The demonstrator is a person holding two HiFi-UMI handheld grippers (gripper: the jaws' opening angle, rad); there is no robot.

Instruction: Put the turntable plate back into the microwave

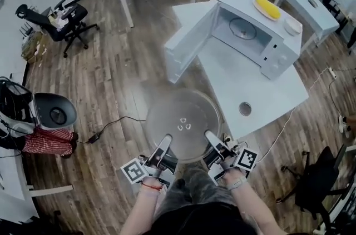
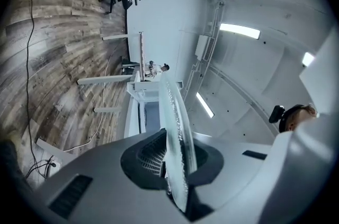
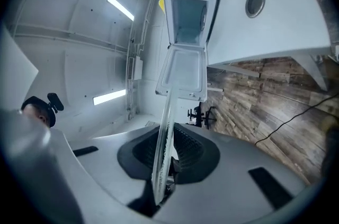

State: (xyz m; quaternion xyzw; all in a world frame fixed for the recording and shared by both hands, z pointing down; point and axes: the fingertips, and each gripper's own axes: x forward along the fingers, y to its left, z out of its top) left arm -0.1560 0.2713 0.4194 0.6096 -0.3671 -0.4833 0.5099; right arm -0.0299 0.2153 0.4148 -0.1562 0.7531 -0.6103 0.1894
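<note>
The round glass turntable plate (image 1: 183, 123) hangs level over the floor, just off the white table's near corner. My left gripper (image 1: 165, 145) is shut on its near-left rim, my right gripper (image 1: 212, 140) on its near-right rim. In the left gripper view the plate (image 2: 174, 127) shows edge-on between the jaws; likewise the plate (image 3: 164, 149) in the right gripper view. The white microwave (image 1: 261, 34) stands on the table (image 1: 267, 92) ahead to the right. Its door (image 1: 192, 42) swings wide open to the left. The roller ring (image 1: 243, 29) lies inside the cavity.
A yellow object (image 1: 267, 7) and a white bowl (image 1: 292, 26) rest on the microwave's top. The table has a round cable hole (image 1: 245, 109). A cable (image 1: 108, 128) runs across the wooden floor at my left. An office chair (image 1: 58, 20) stands far left.
</note>
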